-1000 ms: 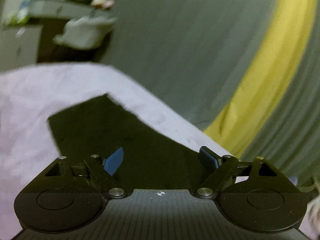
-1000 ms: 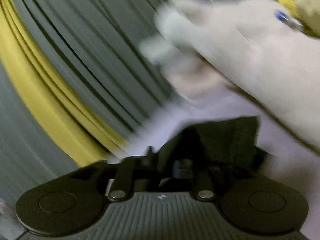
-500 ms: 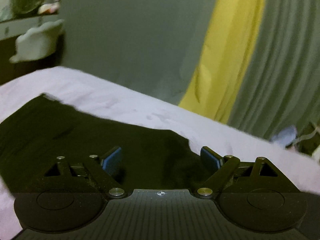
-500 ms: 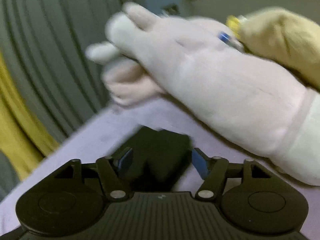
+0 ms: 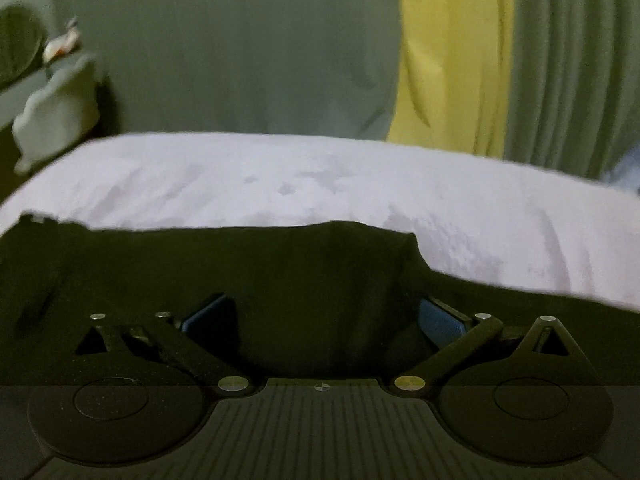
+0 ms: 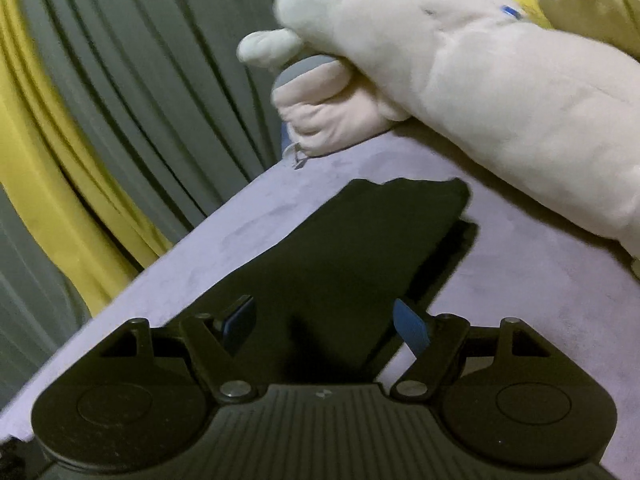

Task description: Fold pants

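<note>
You have no readable text, label, brand, number or sign in either wrist view. The only marks are small round emblems moulded on each gripper body, and they spell nothing you can make out.

Pants [image 6: 360, 252] lie flat on the bed [image 6: 520, 300], plush toy [image 6: 460, 80] behind them, curtain [image 5: 452, 52] behind the bed.

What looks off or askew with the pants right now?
The black pants on the lavender bed cover show a lower layer poking out past the top layer's right edge, so the fold edges don't line up. A large cream plush toy lies close beside them. No damage visible.
</note>
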